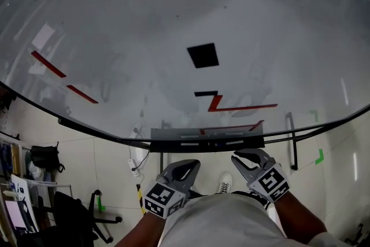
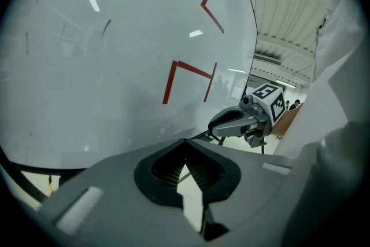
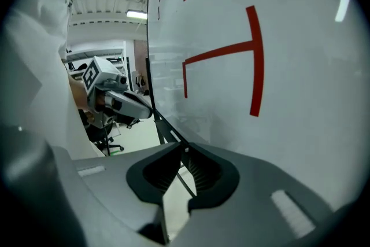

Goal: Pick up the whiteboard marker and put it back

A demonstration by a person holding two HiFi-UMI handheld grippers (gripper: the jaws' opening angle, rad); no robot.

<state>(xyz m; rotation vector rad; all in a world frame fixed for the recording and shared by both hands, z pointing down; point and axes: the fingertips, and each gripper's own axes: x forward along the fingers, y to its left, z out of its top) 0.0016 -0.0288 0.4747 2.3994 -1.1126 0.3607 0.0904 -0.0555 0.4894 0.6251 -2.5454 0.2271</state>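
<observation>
**A:** Head view first. Where is the marker?

**B:** On the tray (image 1: 165,136) under the whiteboard (image 1: 144,20), as far as I can judge. Slim pale sticks lie along it, and the whiteboard marker (image 1: 230,135) is probably one of them, though they are too small to be sure. The left gripper (image 1: 189,165) hangs on the near side of the tray's left half and the right gripper (image 1: 243,155) on the near side of its right half. Neither touches the tray.

**A:** And the left gripper view?

**B:** Its jaws meet at the tips with nothing between them. I can't pick out the marker from here.

**A:** The right gripper view?

**B:** The same: tips together, and empty. The dark strip running away from the jaws along the board's foot looks like the tray (image 3: 165,127). No marker shows on it.

**A:** So the pick-up hasn't begun. How should it be done well?

**B:** I'd open one gripper wide before it comes over the tray and set the jaws across the barrel, not along it. Then close at mid-length so the marker can't pivot, and lift straight up clear of the tray's lip. Keep the other gripper off to its own end of the tray. To put it back, lower it level and let go only once it rests in the tray.
</observation>
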